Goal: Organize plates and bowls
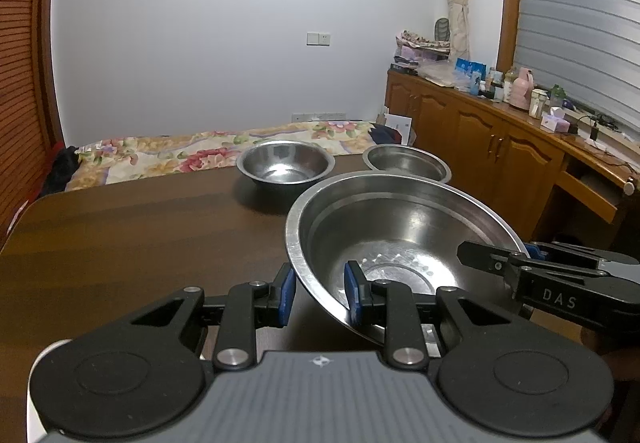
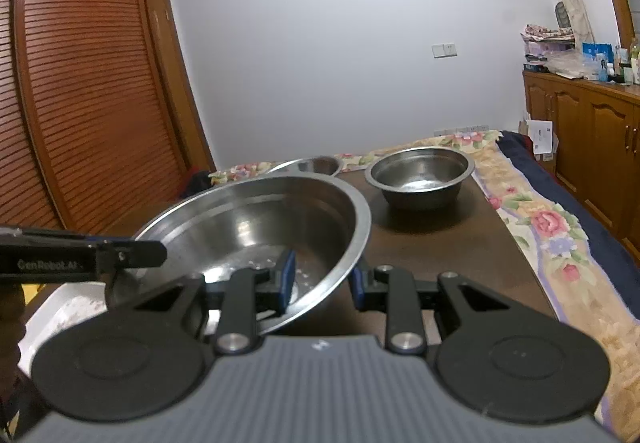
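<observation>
Large steel basin held up between both claws over the dark wooden surface (image 1: 132, 227).

The left claw (image 1: 320, 293) and right claw (image 2: 322, 279) each pinch the large basin (image 1: 400, 239) rim from opposite sides; it faces mouth-up, slightly tilted. Two smaller bowls (image 1: 286, 163) (image 1: 406, 161) rest upright behind it.

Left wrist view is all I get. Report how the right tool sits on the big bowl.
Observer: The right tool straddles the near rim of the large steel bowl, with one pad inside and one outside.
Operator: Now report what lies beyond the table on that side.
Observer: The floral bedding runs along the right edge of the table.
</observation>
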The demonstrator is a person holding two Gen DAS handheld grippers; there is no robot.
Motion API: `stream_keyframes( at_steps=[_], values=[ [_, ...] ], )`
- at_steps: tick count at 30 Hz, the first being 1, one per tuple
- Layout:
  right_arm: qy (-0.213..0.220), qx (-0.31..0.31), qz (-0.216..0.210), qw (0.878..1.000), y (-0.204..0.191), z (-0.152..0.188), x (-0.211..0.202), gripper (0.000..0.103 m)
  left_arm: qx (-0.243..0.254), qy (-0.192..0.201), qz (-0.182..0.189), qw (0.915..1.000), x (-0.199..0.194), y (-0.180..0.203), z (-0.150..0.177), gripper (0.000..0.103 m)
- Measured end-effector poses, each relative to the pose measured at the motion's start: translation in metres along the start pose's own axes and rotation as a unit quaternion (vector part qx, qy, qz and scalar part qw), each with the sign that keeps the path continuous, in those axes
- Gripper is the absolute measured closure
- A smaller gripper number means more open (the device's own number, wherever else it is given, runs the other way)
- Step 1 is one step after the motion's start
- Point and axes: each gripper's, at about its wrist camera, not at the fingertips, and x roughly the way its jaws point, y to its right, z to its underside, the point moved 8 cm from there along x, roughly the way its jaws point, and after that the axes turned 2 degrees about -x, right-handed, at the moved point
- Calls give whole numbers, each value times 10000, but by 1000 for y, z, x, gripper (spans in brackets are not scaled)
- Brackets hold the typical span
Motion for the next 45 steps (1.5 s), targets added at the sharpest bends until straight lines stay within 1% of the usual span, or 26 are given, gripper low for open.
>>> stream_keyframes(
  at_steps=[8, 16, 26, 37, 45],
  values=[
    [44, -28, 36, 10000, -3, 3, -11, 73, 6, 40, 4, 10000, -16, 6, 11, 74],
    [-38, 9, 36, 10000, -2, 10, -15, 73, -18, -25, -33, 10000, -22, 9, 24, 74],
    [-130, -15, 60, 9999, -1, 22, -16, 73, -85, -176, -26, 9998, -18, 7, 39, 74],
    [-241, 34, 42, 9997, -1, 32, -15, 73, -118, -258, -34, 9996, -15, 4, 53, 74],
    [-342, 11, 23, 9994, -3, 38, -13, 73, -107, -256, -75, 9996, -14, 5, 50, 74]
  ],
)
